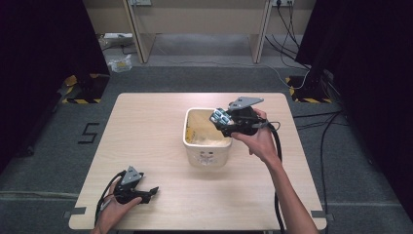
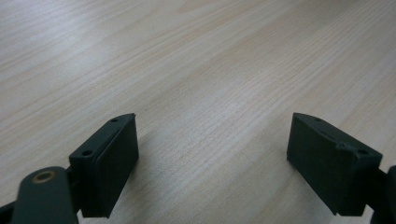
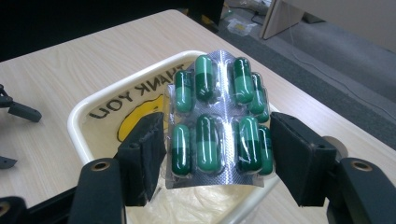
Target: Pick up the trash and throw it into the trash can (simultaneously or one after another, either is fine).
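My right gripper (image 3: pixel 217 144) is shut on a silver blister pack (image 3: pixel 217 126) of green capsules, held upright between its two black pads. It hangs over the open top of a white square container (image 1: pixel 207 151) in the middle of the table, with "THANK YOU" printed on its inside wall (image 3: pixel 135 95). In the high view the pack (image 1: pixel 219 116) shows at the tip of the right gripper (image 1: pixel 223 118). My left gripper (image 1: pixel 152 191) rests near the table's front left edge, open, with bare wood between its pads (image 2: pixel 109 163).
The light wooden table (image 1: pixel 146 126) is bare around the container. Grey floor surrounds it, with cables at the right and table legs at the back. Black cables trail from both grippers toward the front edge.
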`<state>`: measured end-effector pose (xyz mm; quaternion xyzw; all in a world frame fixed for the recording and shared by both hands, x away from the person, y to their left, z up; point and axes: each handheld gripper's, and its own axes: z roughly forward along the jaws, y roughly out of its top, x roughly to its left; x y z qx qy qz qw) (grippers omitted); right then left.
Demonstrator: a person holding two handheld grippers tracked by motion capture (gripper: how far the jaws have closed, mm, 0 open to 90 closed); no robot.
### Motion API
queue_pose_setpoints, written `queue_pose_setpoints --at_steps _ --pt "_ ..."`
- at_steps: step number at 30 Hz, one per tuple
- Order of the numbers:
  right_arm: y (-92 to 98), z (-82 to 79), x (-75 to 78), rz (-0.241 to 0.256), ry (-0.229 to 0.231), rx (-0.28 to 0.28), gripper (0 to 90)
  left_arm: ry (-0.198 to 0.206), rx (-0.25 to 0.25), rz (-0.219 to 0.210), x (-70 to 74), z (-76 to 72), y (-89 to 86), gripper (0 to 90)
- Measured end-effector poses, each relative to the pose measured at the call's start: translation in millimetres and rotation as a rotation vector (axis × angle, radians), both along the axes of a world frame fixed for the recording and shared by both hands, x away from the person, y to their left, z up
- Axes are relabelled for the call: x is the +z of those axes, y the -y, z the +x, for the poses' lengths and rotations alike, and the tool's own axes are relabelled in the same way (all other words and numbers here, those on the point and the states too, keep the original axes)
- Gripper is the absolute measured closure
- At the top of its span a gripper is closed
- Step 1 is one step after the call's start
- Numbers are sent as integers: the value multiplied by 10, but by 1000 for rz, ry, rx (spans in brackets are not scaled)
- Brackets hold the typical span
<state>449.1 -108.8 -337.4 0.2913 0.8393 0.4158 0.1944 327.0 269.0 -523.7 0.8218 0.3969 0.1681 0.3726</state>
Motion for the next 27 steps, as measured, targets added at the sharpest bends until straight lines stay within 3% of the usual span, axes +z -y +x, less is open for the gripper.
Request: queue_pose_setpoints --at_steps 16,27 --pt "-350 76 -107 -39 -48 44 366 -5 -3 5 5 0 -3 156" --pt "-533 135 -145 -80 -74 41 333 -4 -3 4 4 0 -3 156"
